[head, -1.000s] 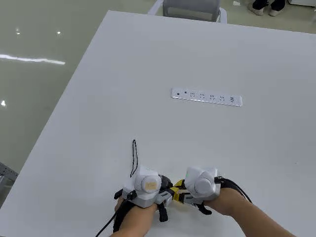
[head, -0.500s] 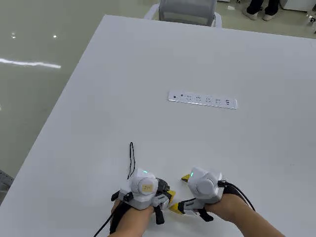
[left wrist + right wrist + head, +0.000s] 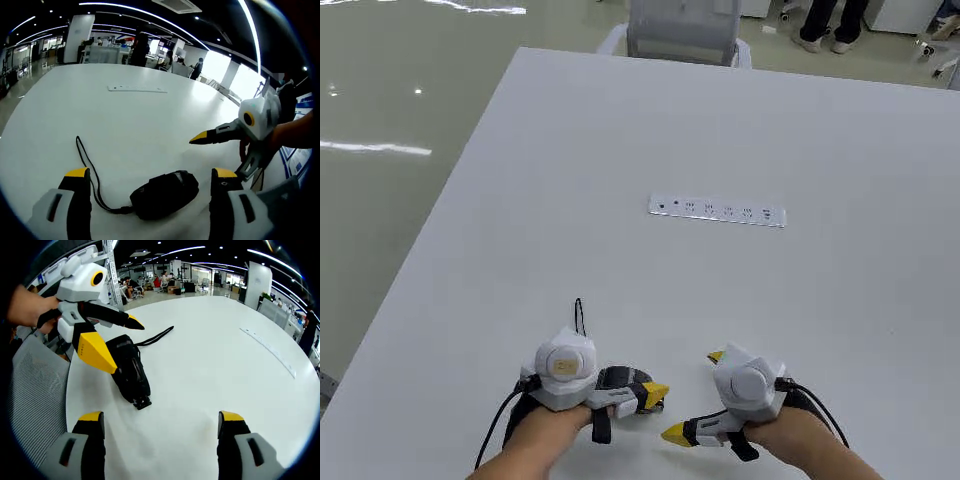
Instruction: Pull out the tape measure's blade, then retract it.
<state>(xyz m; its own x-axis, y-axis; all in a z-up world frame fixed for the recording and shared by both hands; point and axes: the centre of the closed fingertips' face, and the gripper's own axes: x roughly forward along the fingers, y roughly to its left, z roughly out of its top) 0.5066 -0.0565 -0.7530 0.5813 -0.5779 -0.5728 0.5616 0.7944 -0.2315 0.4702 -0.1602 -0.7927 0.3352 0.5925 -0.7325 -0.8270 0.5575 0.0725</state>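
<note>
A black tape measure (image 3: 165,194) lies on the white table (image 3: 620,150) with its thin black strap (image 3: 85,160) looped off to the left. No blade shows outside the case. My left gripper (image 3: 150,175) stands open, one jaw on each side of the case and apart from it. In the head view the tape measure (image 3: 616,379) sits just right of the left gripper's white body. My right gripper (image 3: 695,394) is open a short way to the right, with nothing between its jaws. In the right gripper view (image 3: 160,417) the tape measure (image 3: 131,372) lies ahead, left of centre.
A white power strip (image 3: 717,211) lies across the middle of the table. A grey chair (image 3: 682,30) stands at the far edge. The table's left edge (image 3: 440,230) drops to a glossy floor. Bare tabletop stretches ahead and to the right.
The two grippers were close together at the tape measure. The right gripper has since drawn away to the right with its jaws spread. The left gripper has stayed by the case.
</note>
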